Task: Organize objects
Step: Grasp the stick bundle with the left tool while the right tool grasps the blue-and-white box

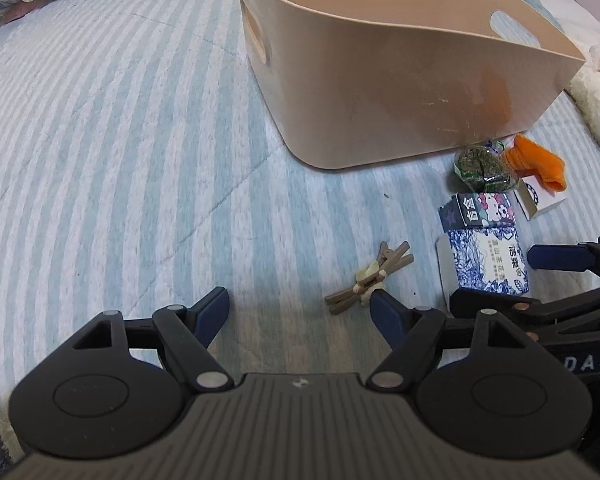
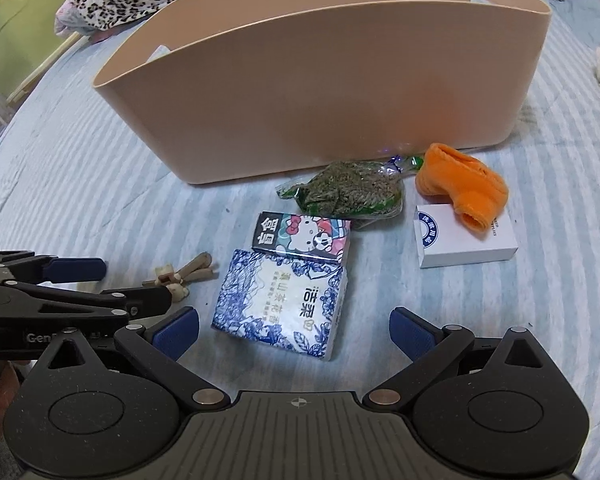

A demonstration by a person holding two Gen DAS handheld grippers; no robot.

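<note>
Jaws spread on both: the right gripper [image 2: 294,334] hovers low centre over the blue floral pack [image 2: 282,304], the left gripper [image 1: 300,316] beside the stick bundle [image 1: 366,280]. Every item lies outside the beige bin [image 2: 320,92] (interior unseen); sorting seems unstarted.

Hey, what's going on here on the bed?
Someone is tidying small items into a beige bin. Both grippers are open and empty. The right gripper faces a blue-and-white floral pack; the left gripper is near a small stick toy. All the items lie outside the bin.
</note>
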